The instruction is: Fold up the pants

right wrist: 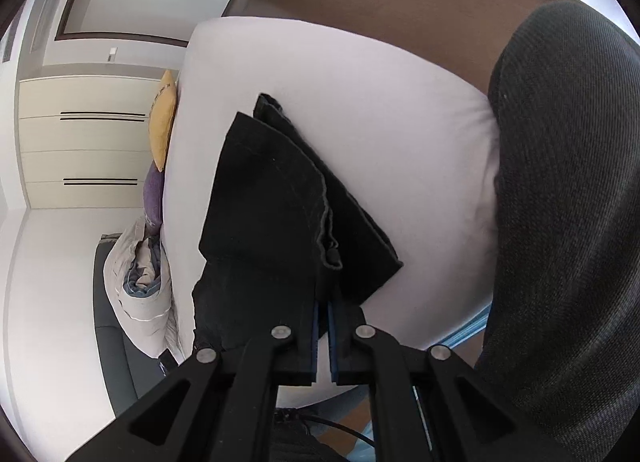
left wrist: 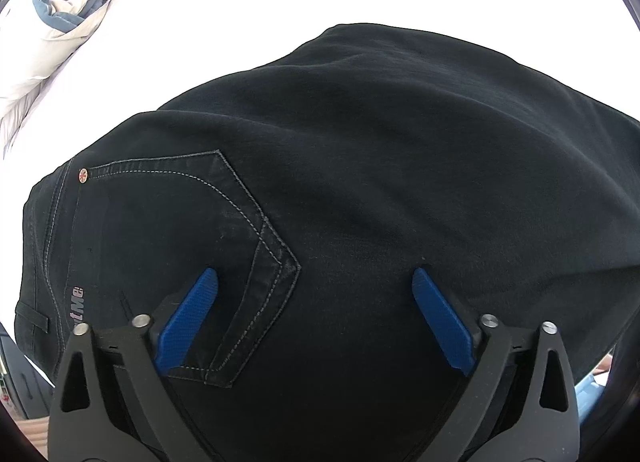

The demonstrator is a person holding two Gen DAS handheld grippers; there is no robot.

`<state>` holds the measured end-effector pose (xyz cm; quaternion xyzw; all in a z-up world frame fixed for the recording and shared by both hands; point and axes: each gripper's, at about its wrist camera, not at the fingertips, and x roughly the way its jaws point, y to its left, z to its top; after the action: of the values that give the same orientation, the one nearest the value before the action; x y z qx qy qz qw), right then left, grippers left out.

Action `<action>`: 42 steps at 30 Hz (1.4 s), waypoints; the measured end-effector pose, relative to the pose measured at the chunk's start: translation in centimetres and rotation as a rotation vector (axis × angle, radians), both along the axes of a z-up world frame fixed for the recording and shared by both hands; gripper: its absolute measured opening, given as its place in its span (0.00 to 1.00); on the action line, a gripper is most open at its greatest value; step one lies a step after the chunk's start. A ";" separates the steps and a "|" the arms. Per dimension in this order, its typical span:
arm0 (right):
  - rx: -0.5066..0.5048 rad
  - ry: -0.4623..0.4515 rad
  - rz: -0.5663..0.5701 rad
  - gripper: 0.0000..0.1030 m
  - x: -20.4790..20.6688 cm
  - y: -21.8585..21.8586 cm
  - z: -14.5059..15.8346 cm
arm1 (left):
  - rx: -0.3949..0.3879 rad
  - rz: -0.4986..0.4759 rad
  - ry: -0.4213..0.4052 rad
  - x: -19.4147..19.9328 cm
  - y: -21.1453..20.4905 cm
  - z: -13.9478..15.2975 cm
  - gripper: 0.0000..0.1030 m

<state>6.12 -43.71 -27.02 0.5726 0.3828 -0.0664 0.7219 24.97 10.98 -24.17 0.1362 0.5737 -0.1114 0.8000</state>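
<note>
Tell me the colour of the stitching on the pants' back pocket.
Pale grey stitching on black pants; it shows best in the left wrist view.

Bare white bed point(right wrist: 400, 134) lies open far and right of the black pants point(right wrist: 280, 198). Left edge obstructed: yellow pillow point(right wrist: 164, 118), purple pillow point(right wrist: 154, 194), bunched duvet point(right wrist: 140, 274). Dark clothed limb point(right wrist: 568, 202) blocks right side.

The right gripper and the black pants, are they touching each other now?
Touching. The right wrist view shows the right gripper with its jaws shut on a fold of the black pants.
</note>
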 end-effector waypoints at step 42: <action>-0.250 -0.390 0.543 0.04 14.2 -3.4 8.0 | 0.033 -0.018 0.033 1.3 -0.5 0.3 1.00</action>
<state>20.36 -47.08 -18.97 0.3593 0.3648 0.1920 0.8372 26.28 10.50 -23.88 0.1528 0.5874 -0.1115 0.7868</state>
